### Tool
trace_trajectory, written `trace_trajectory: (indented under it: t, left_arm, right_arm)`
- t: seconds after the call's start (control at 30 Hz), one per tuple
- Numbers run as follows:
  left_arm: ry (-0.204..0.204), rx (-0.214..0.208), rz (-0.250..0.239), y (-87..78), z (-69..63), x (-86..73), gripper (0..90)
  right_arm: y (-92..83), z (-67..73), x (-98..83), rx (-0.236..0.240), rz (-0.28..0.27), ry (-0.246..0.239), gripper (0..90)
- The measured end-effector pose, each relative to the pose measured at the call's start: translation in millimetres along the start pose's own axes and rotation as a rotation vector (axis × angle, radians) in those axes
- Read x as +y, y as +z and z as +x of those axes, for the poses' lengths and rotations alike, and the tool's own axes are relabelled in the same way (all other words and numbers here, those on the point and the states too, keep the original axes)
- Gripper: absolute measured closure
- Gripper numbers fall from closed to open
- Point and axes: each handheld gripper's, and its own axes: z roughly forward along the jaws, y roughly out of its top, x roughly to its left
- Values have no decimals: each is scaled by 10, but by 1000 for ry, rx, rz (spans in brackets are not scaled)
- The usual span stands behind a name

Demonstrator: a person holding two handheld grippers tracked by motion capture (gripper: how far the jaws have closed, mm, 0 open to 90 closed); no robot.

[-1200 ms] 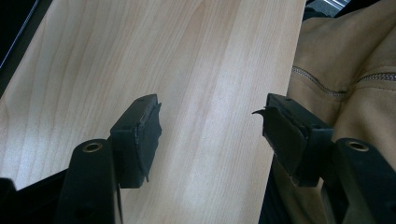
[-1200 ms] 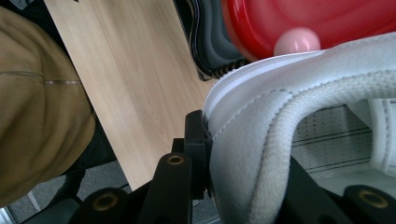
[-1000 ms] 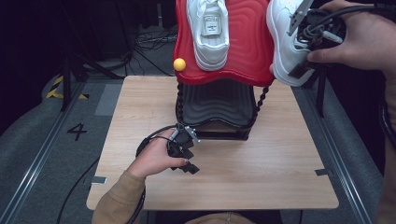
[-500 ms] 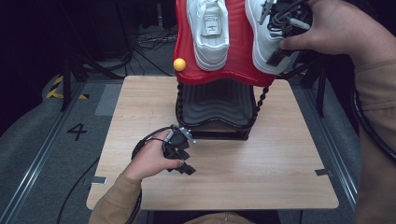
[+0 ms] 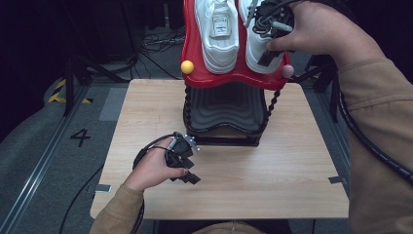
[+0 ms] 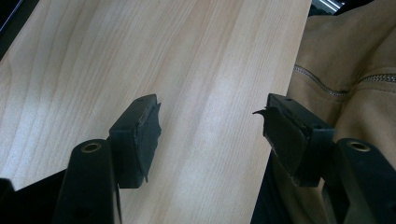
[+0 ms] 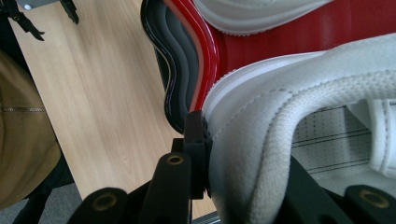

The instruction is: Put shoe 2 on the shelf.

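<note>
Right hand [image 5: 316,29] high over shoe [image 5: 258,44]

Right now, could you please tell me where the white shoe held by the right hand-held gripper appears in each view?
High view: the white shoe is at the top, right of centre, on the red shelf, beside the other shoe.
Left gripper view: it is not in this picture.
Right gripper view: its heel takes up the lower right, clamped between the jaws.
Shared landmark: the red shelf.

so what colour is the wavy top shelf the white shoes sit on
Red. The glossy wavy plastic top shelf under the two white sneakers shows best in the high view.
</note>
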Motion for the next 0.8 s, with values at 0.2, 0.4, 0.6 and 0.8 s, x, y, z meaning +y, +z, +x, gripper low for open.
trace_trajectory:
  t: [0.2, 0.4, 0.6, 0.8]
  left_arm:
    - [7, -2, 2, 3, 8, 7, 370]
    - [4, -1, 8, 7, 0, 11, 370]
    - [6, -1, 6, 20, 3, 17, 360]
    - [10, -3, 11, 23, 33, 28, 359]
  right_arm:
    - [53, -8, 74, -3, -11, -3, 794]
    - [165, -10, 116, -6, -28, -14, 787]
    - [254, -76, 128, -61, -53, -31, 774]
    - [283, -70, 149, -44, -66, -24, 771]
